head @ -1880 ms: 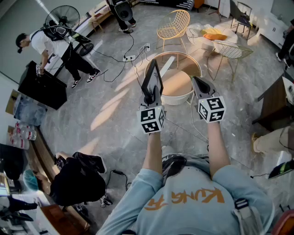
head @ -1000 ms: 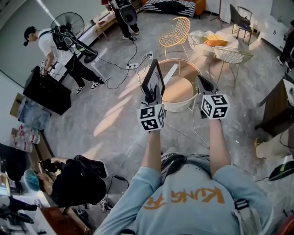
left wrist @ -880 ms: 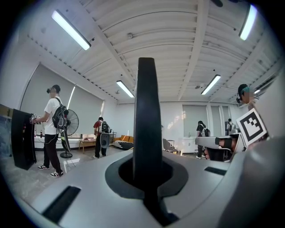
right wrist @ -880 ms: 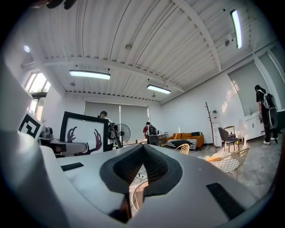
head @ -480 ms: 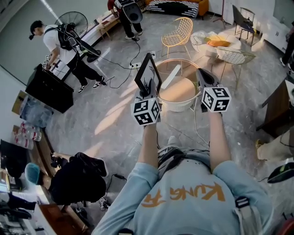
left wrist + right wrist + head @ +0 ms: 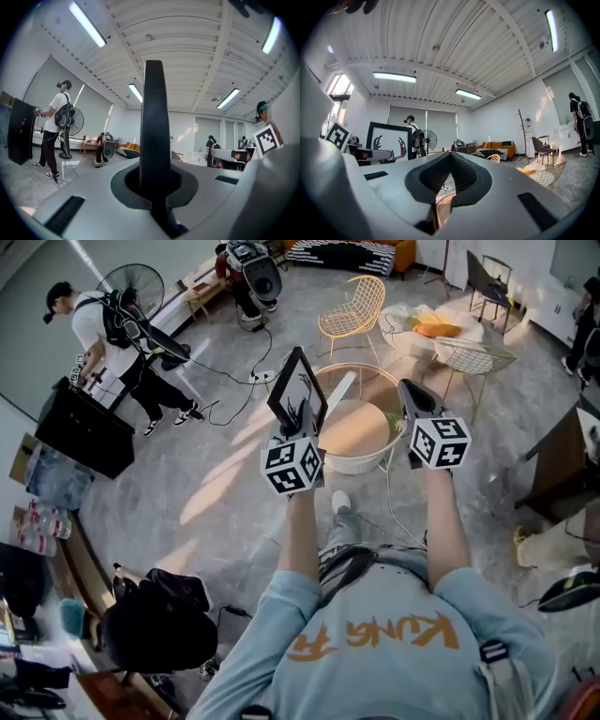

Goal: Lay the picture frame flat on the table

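Note:
The black picture frame (image 6: 298, 388), holding a white print with dark shapes, stands upright in the air over the near left rim of the round wooden-topped table (image 6: 361, 461). My left gripper (image 6: 302, 424) is shut on its lower edge. In the left gripper view the frame (image 6: 155, 122) shows edge-on, rising from between the jaws of the left gripper (image 6: 157, 190). My right gripper (image 6: 407, 390) hovers over the table's right side, shut and empty. In the right gripper view its tips (image 6: 451, 153) meet, and the frame (image 6: 389, 140) shows at left.
Two wire chairs (image 6: 354, 307) (image 6: 473, 352) stand beyond the table. A person (image 6: 103, 324) works at a black case at far left, beside a fan (image 6: 131, 282). Cables (image 6: 262, 357) cross the floor. A black bag (image 6: 159, 615) lies at lower left and a dark table (image 6: 562, 446) at right.
My left gripper has carried the frame a little left and up, and the frame now leans more to the left. The right gripper has barely shifted.

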A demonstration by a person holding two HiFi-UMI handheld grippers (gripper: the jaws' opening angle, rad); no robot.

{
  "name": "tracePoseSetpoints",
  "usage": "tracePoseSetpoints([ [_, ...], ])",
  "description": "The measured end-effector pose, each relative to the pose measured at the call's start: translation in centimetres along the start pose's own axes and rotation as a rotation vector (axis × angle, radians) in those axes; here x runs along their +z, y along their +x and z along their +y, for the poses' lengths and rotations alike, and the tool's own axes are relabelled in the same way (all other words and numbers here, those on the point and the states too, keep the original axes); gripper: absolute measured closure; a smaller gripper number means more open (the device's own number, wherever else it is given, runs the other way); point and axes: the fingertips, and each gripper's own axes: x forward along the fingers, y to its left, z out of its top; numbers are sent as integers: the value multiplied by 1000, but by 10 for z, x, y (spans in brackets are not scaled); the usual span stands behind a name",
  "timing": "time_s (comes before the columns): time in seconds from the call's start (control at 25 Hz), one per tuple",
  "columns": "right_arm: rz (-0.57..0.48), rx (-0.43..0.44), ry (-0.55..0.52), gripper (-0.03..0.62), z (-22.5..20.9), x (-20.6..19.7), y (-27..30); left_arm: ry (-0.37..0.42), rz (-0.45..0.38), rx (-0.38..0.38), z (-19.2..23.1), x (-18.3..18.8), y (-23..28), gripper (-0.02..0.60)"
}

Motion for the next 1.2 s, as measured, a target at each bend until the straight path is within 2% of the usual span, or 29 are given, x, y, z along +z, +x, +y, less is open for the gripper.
tracePoseSetpoints([
  [0.16, 44, -34, 34, 597, -14, -25, 26, -30, 48, -10, 16, -25, 28, 555],
  [0.28, 84, -41, -3, 596, -12, -43, 53, -82, 72, 2, 39, -42, 53, 555],
  [0.44, 134, -164, -91, 596, -34, -56, 80, -127, 133, 4, 61, -67, 84, 555],
  [0.52, 151, -194, -114, 597, -47, -57, 92, -147, 155, 1, 68, -76, 100, 555],
  [0.76, 222, -136, -122, 597, -56, -75, 164, -220, 208, 28, 100, -100, 159, 555],
  [1.0, 255, -83, -93, 597, -57, -89, 247, -228, 247, 34, 148, -101, 229, 555],
  [1.2, 281, -131, -16, 596, -88, -105, 291, -208, 324, -12, 162, -113, 281, 555],
])
